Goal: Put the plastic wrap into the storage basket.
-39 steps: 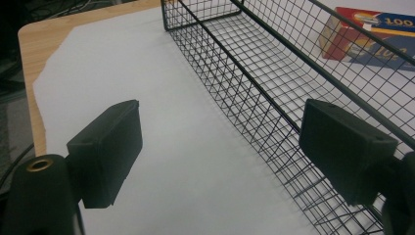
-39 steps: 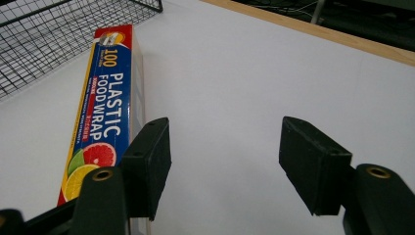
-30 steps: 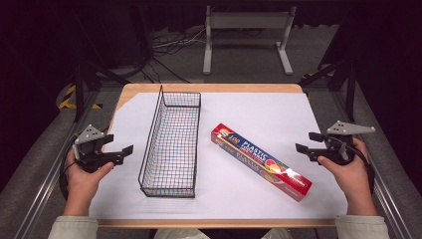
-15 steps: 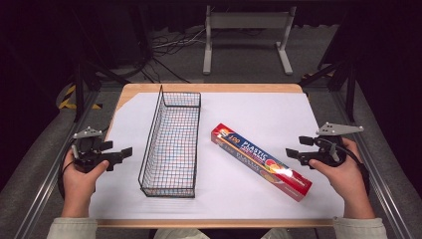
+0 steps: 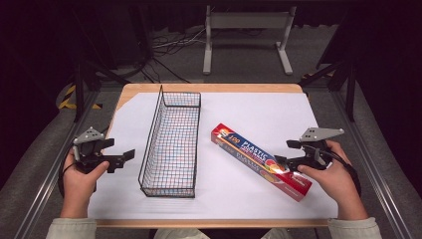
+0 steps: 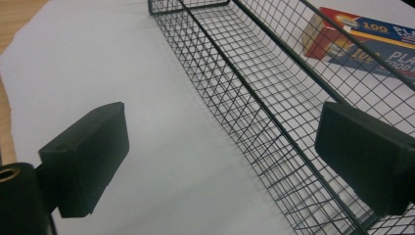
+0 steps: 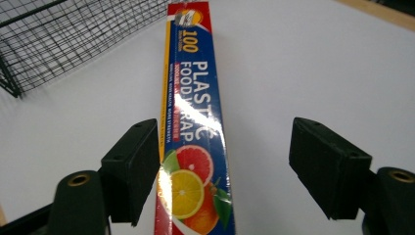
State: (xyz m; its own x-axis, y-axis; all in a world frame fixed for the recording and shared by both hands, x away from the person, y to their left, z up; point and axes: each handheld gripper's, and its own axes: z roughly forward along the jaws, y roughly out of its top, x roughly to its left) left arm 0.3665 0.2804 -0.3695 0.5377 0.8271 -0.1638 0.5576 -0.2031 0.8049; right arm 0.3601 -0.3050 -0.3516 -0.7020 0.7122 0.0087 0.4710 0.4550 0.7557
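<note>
A black wire basket (image 5: pixel 171 144) stands lengthwise on the white sheet, left of centre. To its right a long red and blue food wrap box (image 5: pixel 244 149) lies flat and slanted. My left gripper (image 5: pixel 119 152) hovers left of the basket and apart from it. Its jaws have just been opening and stand wide with nothing between them. In the left gripper view the basket (image 6: pixel 274 98) lies ahead of that gripper (image 6: pixel 225 161), with the box (image 6: pixel 362 39) beyond. My right gripper (image 5: pixel 284 153) is open at the box's near end. In the right gripper view the box (image 7: pixel 193 98) runs between the jaws of my right gripper (image 7: pixel 225 171), close to the left pad.
A white sheet (image 5: pixel 259 114) covers most of the wooden table (image 5: pixel 209 88). A grey metal stand (image 5: pixel 246 30) is on the floor beyond the far edge. Metal rails run along both sides. In the right gripper view the basket (image 7: pixel 73 34) is at the upper left.
My right gripper has moved left toward the box and now straddles its near end. The left gripper has stayed in place with its jaws wider apart.
</note>
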